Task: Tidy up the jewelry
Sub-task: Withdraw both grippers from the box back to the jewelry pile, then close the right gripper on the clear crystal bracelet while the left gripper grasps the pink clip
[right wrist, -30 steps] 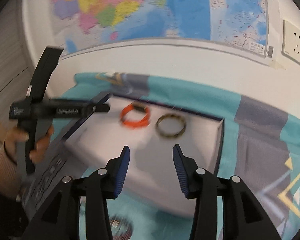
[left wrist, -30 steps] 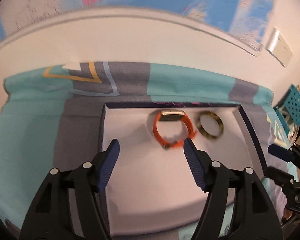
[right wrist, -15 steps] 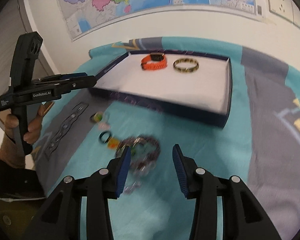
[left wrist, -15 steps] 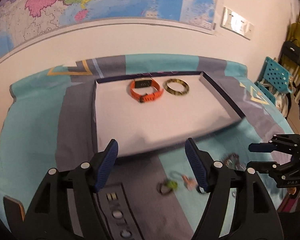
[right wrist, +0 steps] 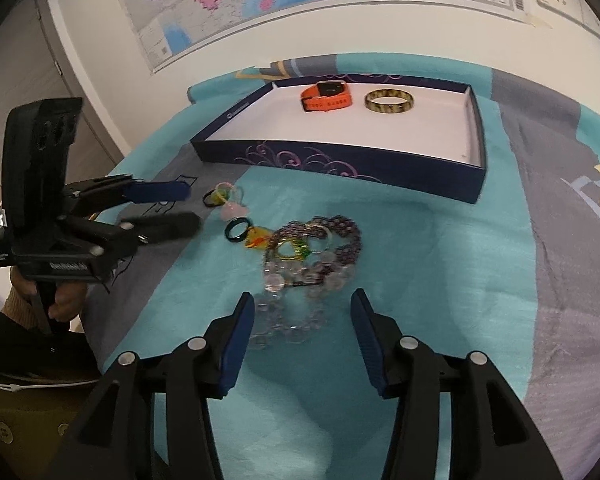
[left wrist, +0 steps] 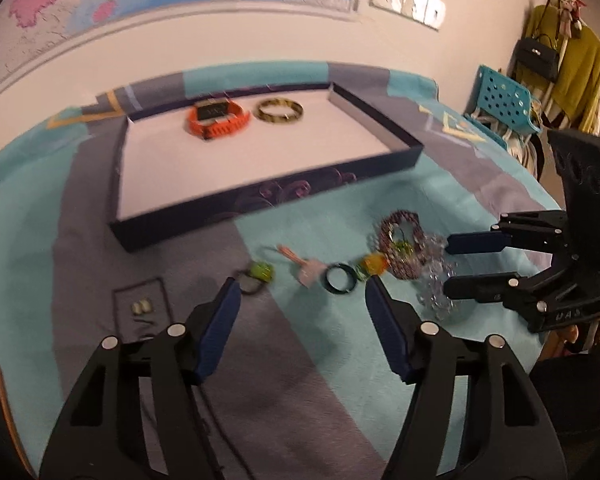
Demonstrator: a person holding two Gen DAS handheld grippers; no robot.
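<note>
A dark blue tray (left wrist: 260, 196) (right wrist: 340, 164) with a white floor holds an orange watch (left wrist: 216, 118) (right wrist: 327, 96) and a yellow-black bangle (left wrist: 280, 111) (right wrist: 389, 101) at its far side. In front of it lie a dark ring (left wrist: 340, 278) (right wrist: 238, 230), a pink piece (left wrist: 310, 270), a green-topped hair tie (left wrist: 258, 274) and a heap of purple and clear bead bracelets (left wrist: 408, 248) (right wrist: 312, 256). My left gripper (left wrist: 302, 290) hovers over the small pieces, jaws closing with nothing between them. My right gripper (right wrist: 302, 306) hangs just before the bead heap, jaws opening, nothing gripped.
A teal and grey cloth (right wrist: 440, 260) covers the table. A dark card with small earrings (left wrist: 140, 308) lies at the left. A blue perforated chair (left wrist: 504, 100) and hanging clothes stand at the far right, a map on the wall behind.
Both grippers have pulled back from over the tray to the loose jewelry in front of it and come lower. The right jaws stand wider than before.
</note>
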